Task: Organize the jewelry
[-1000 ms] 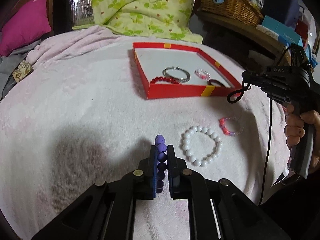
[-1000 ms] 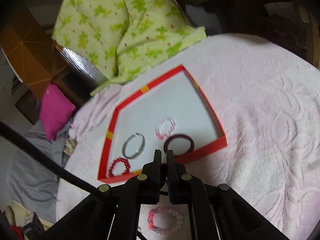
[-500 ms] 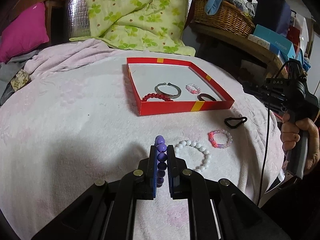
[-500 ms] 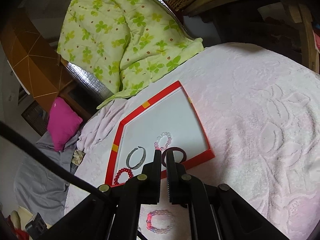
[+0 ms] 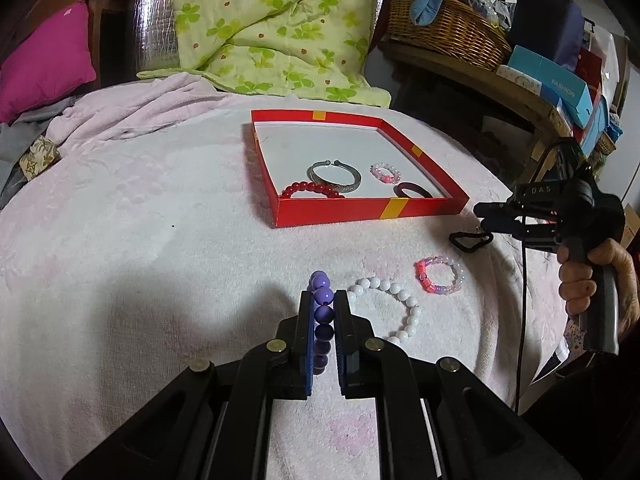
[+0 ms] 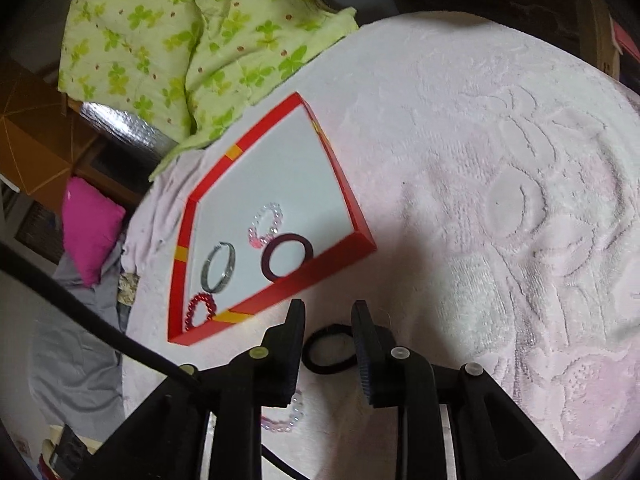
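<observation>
Purple bead bracelet (image 5: 322, 312) pinched upright between the fingers of the left gripper (image 5: 323, 300), low centre of the left wrist view, top beads poking above the fingertips. White bead bracelet (image 5: 390, 312) flat on the pink towel (image 5: 140, 240), just right of those fingers. Pink and clear bead bracelet (image 5: 440, 276) further right, apart from the white one. Black hair tie (image 5: 469, 240) above that, just beside the tips of the right gripper (image 5: 480, 216) at the right edge of the frame, handle wrapped by the right hand (image 5: 600, 276).

Red tray (image 5: 360, 212) in the upper centre, holding four pieces near its front wall: red bead bracelet (image 5: 312, 190), silver bangle (image 5: 335, 176), small pink bead ring (image 5: 385, 172), dark maroon band (image 5: 414, 190).

Right wrist view: right gripper (image 6: 327, 314) with jaws parted, gripping nothing, black hair tie (image 6: 330, 352) lying on the towel in the gap between them, low centre. Red tray (image 6: 280, 292) just above the fingertips, tilted across the left half of the frame. Green floral quilt (image 6: 180, 40) in the upper left, magenta pillow (image 6: 90, 228) at the left edge. Wicker basket (image 5: 448, 32) upper right in the left wrist view.
</observation>
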A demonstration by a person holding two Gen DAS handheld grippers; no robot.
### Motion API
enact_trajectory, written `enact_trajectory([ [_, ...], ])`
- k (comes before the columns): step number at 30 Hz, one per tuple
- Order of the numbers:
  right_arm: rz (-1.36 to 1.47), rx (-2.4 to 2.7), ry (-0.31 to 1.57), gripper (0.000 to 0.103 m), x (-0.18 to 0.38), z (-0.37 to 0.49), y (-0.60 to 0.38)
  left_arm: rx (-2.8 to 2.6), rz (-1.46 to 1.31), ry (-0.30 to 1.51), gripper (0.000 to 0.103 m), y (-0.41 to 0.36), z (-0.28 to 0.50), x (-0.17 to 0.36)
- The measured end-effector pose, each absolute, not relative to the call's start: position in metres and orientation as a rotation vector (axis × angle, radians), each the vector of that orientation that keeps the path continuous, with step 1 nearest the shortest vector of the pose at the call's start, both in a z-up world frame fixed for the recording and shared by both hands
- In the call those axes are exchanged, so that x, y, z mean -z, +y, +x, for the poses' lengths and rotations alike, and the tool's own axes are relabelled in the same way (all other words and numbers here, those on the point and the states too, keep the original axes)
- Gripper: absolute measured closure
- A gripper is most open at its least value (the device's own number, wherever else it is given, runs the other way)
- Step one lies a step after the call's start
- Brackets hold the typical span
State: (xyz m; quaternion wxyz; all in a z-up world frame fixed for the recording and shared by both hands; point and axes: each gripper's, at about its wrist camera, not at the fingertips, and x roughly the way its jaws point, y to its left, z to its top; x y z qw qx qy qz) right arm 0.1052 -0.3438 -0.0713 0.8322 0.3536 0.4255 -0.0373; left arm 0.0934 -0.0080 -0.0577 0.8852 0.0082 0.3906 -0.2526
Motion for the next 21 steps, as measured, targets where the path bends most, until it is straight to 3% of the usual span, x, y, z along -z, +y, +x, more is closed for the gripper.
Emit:
enact_trajectory([
  [1,0.736,0.081,0.914,0.071,0.073,0.106,-0.343,0.524,0.011,0.814,0.093,-0.007,0.094,0.057],
  [3,0.703,0.109,0.924,0.048,0.074,0.106,-0.343,0.524,0.007,0.813,0.093,-0.005,0.094,0.057],
  [8,0.596,0.116,0.937,0.046,0.077,0.108,-0.341,0.527,0.003,0.818,0.093,-0.003,0.094,0.057],
  [11,0.52,0.094,0.96,0.054,0.081,0.111,-0.334,0.53,-0.007,0.826,0.093,-0.002,0.095,0.057],
  [14,0.383,0.109,0.986,0.079,0.084,0.113,-0.324,0.533,-0.01,0.825,0.093,-0.002,0.095,0.056],
  [21,0.352,0.14,0.868,0.084,0.065,0.099,-0.327,0.535,-0.015,0.83,0.093,-0.002,0.095,0.055],
])
